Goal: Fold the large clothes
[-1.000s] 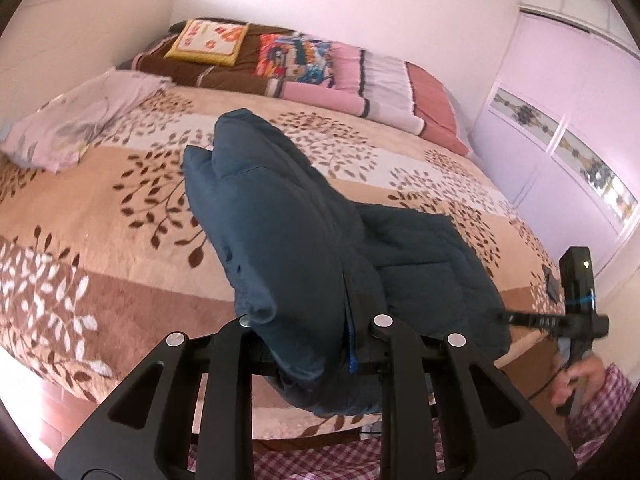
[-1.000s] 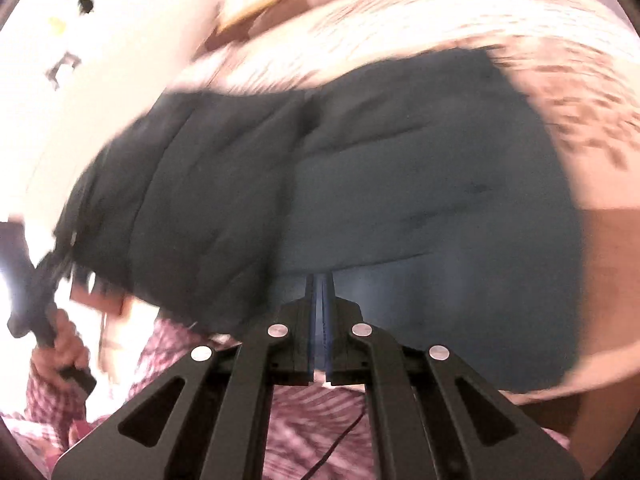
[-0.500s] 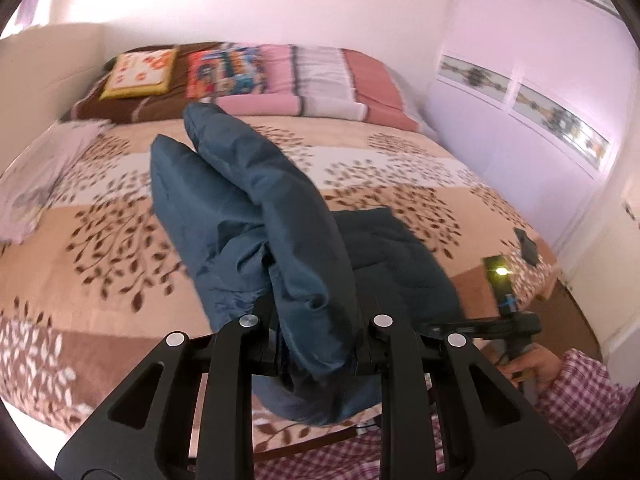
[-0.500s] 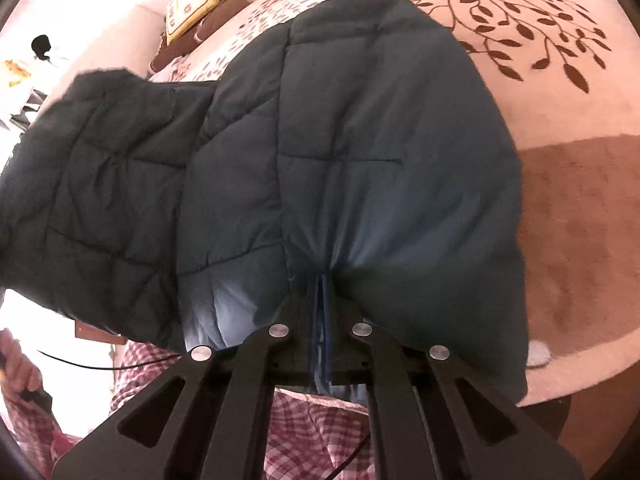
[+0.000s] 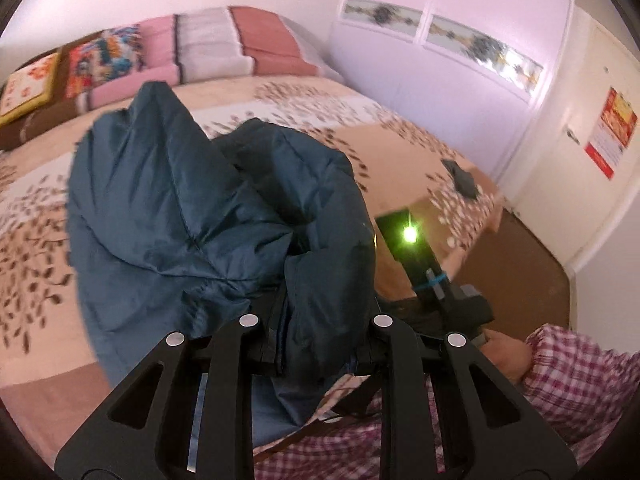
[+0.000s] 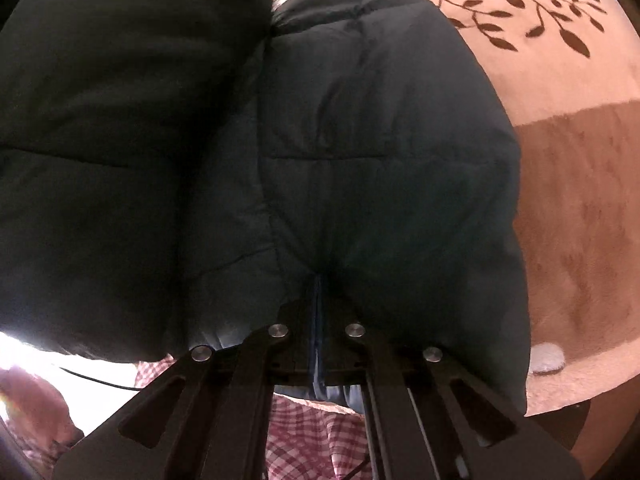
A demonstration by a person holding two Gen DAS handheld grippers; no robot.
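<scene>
Left gripper (image 5: pixel 316 344): jaws pinching a thick bunch of the jacket (image 5: pixel 192 208), fabric crammed between the fingers and spilling over both. Right gripper (image 6: pixel 318 320): jaws pressed nearly together on a thin hem edge of the same jacket (image 6: pixel 380 152), light-blue lining showing in the slot.

Jacket is dark teal, quilted, puffy. Held up off the bed by both grippers, doubled over itself. In the left view its long axis runs away from the camera and up-left, top lobe pointing toward the pillows (image 5: pixel 208 44). In the right view it runs straight away from the jaws, a seam crease down the middle, a second lobe bulging at left.

Edges: the bottom hem hangs at the near bed edge, over the person's checked shirt (image 5: pixel 580 384). The jacket's far end looks draped on the bed; exact contact can't be told.

Room to move: open blanket (image 5: pixel 36 200) left of the jacket, more open blanket (image 6: pixel 568 92) to its right. The right gripper body with green LED (image 5: pixel 412 240) sits just beside the jacket's right side.

Surface: bed with a beige/brown leaf-print blanket. A small dark thing (image 5: pixel 462 180) lies near the far right corner. Beyond: pillows along the head, pale wardrobe (image 5: pixel 420 64) on the right wall, a red-and-white poster (image 5: pixel 612 132) on the door, brown floor (image 5: pixel 520 264).
</scene>
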